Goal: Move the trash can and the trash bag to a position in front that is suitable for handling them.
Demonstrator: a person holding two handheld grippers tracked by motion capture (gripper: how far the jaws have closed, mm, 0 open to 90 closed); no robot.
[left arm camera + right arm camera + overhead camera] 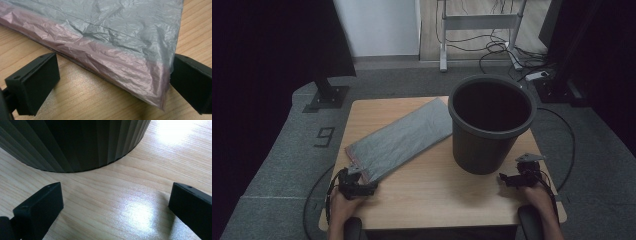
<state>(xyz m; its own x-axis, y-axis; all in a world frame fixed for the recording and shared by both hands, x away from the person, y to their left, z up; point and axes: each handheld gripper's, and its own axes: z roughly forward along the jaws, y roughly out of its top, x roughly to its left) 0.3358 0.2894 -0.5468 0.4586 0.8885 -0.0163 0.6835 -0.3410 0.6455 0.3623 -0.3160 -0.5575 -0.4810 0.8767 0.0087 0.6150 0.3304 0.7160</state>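
A flat folded grey plastic bag point(399, 137) lies diagonally on the wooden table point(432, 185), its pinkish near edge point(107, 67) toward me. My left gripper point(357, 187) rests at the bag's near corner, open, the bag's corner lying between its wide-spread jaws point(115, 82) without being pinched. A dark ribbed waste bin point(489, 120) stands upright on the right half of the table. My right gripper point(517, 179) sits open just in front of the bin's base point(75, 145), with bare wood between its jaws point(116, 205).
Beyond the table are grey floor mats point(287, 150), a stand's base point(328, 97) at the left, a metal frame point(477, 22) and loose cables point(507, 50) at the back. Cables trail from both grippers off the table's sides.
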